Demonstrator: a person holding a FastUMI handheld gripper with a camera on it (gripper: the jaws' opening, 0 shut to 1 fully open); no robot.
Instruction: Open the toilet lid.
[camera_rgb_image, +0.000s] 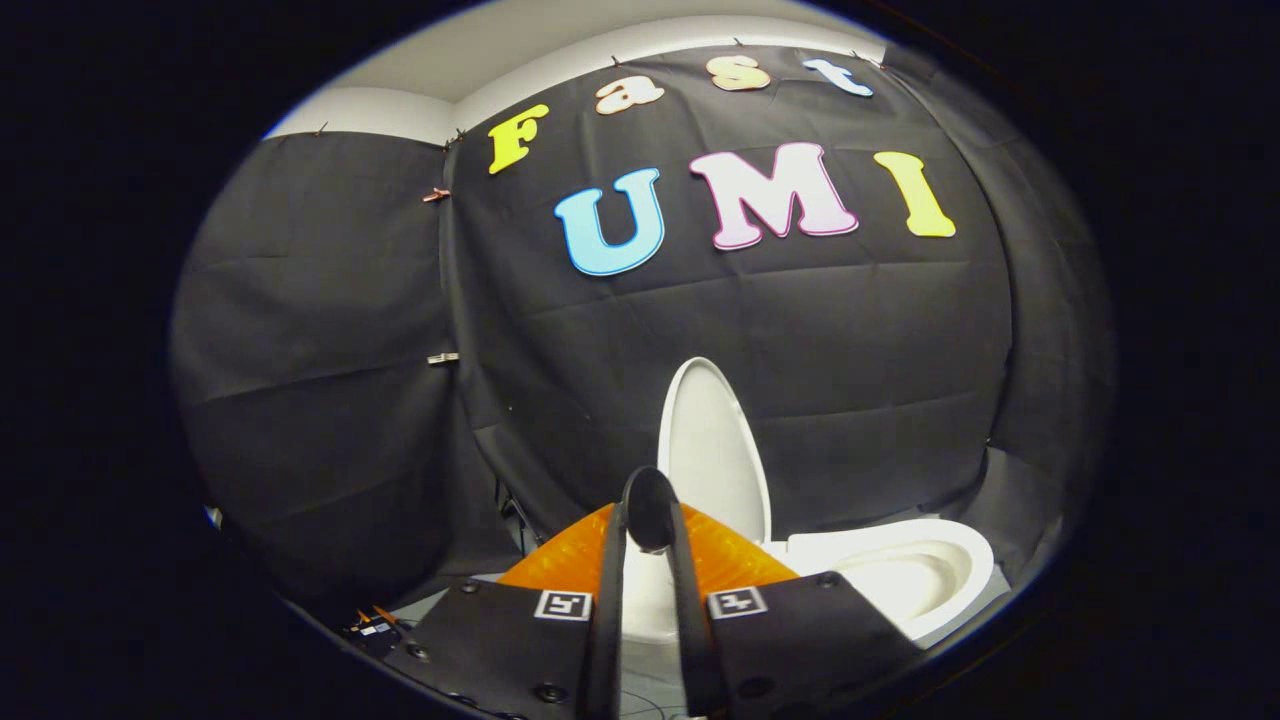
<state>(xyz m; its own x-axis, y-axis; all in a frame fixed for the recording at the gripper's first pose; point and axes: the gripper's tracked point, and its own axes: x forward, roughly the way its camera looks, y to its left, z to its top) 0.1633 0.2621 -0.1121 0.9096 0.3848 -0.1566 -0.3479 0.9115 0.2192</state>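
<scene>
White, rigid plastic is what the toilet lid (712, 445) appears to be made of: it is seen standing upright just beyond the gripper (650, 520), whose fingers are drawn together at the tips with nothing held. Smooth, light and hinged at the back, it is best judged taken by its free rim. The toilet bowl (900, 575) sits open beside it, backed by black cloth walls (320, 380).

One toilet lid (712, 440), one toilet bowl (915, 580), and one gripper (648, 520) with two fingers.
</scene>
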